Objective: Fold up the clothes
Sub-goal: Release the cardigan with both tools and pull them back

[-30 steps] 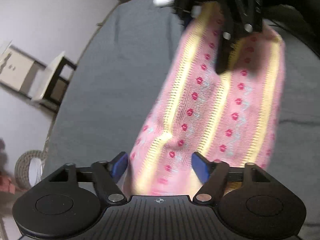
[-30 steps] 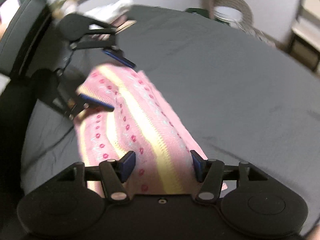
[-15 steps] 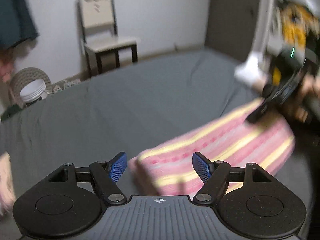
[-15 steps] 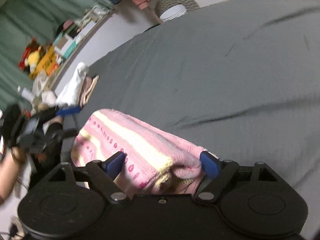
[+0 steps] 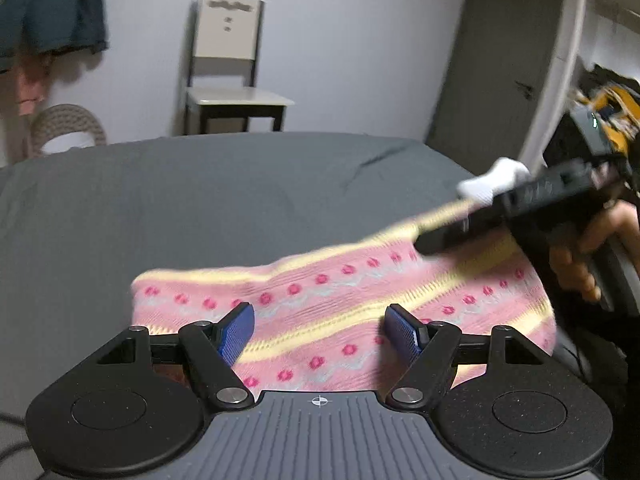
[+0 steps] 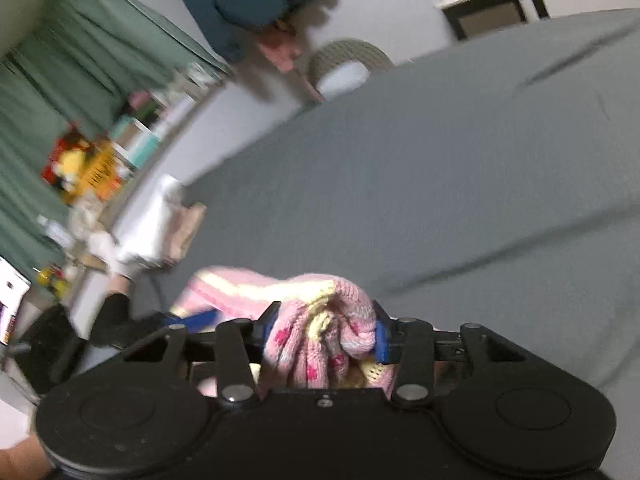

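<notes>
A pink knitted garment with yellow stripes and red dots lies stretched across the grey bed. My left gripper is open, its blue pads spread over the garment's near edge. In the left wrist view my right gripper, held by a hand, sits blurred on the garment's far right end. In the right wrist view my right gripper is shut on a bunched fold of the pink garment. A blue finger of the left gripper shows at the left.
A chair and a woven basket stand past the bed's far edge, with a grey door to the right. White and tan cloth lies at the bed's left edge, next to cluttered shelves. Grey sheet stretches beyond the garment.
My right gripper went from open around the garment to shut on a bunched fold. My left gripper stayed open while its view swung from looking down to level across the bed.
</notes>
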`<move>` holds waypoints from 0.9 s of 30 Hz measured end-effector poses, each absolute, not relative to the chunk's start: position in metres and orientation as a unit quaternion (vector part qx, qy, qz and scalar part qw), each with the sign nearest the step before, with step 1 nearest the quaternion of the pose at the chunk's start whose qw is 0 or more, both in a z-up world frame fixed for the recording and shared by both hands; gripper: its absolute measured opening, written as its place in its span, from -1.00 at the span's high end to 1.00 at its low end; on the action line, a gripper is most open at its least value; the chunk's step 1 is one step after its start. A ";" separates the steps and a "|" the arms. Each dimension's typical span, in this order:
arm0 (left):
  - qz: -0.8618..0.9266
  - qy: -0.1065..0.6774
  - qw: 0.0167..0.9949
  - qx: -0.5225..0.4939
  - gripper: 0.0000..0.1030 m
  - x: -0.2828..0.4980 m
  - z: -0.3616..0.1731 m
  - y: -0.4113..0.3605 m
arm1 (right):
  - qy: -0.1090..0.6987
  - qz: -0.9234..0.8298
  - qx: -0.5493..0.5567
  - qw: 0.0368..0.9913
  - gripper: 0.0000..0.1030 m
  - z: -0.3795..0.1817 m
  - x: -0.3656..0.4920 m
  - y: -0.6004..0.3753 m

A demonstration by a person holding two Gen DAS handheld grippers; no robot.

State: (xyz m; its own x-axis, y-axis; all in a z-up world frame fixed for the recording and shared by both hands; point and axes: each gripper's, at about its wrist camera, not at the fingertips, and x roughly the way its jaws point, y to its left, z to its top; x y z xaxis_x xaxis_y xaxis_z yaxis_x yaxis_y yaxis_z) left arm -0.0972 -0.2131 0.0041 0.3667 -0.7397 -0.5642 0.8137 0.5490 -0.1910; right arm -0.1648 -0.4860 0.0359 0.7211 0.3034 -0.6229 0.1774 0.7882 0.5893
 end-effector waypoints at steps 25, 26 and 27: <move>-0.484 0.272 0.828 0.082 -0.77 -0.104 -0.007 -0.169 | 0.338 -0.004 0.039 0.940 -0.62 0.051 -0.212 -0.354; -0.487 0.270 0.826 0.085 -0.77 -0.102 -0.008 -0.169 | 0.336 -0.002 0.042 0.941 -0.62 0.050 -0.214 -0.357; -0.489 0.268 0.825 0.091 -0.77 -0.101 -0.008 -0.169 | 0.334 0.000 0.043 0.942 -0.62 0.049 -0.217 -0.359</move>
State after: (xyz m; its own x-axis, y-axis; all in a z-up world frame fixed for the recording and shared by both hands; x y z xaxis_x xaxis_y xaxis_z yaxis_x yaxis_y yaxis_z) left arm -0.1010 -0.1685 -0.0079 0.3778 -0.7579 -0.5318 0.8557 0.5052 -0.1120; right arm -0.2174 -0.3589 0.0486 0.7772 0.0284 -0.6286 0.0289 0.9963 0.0807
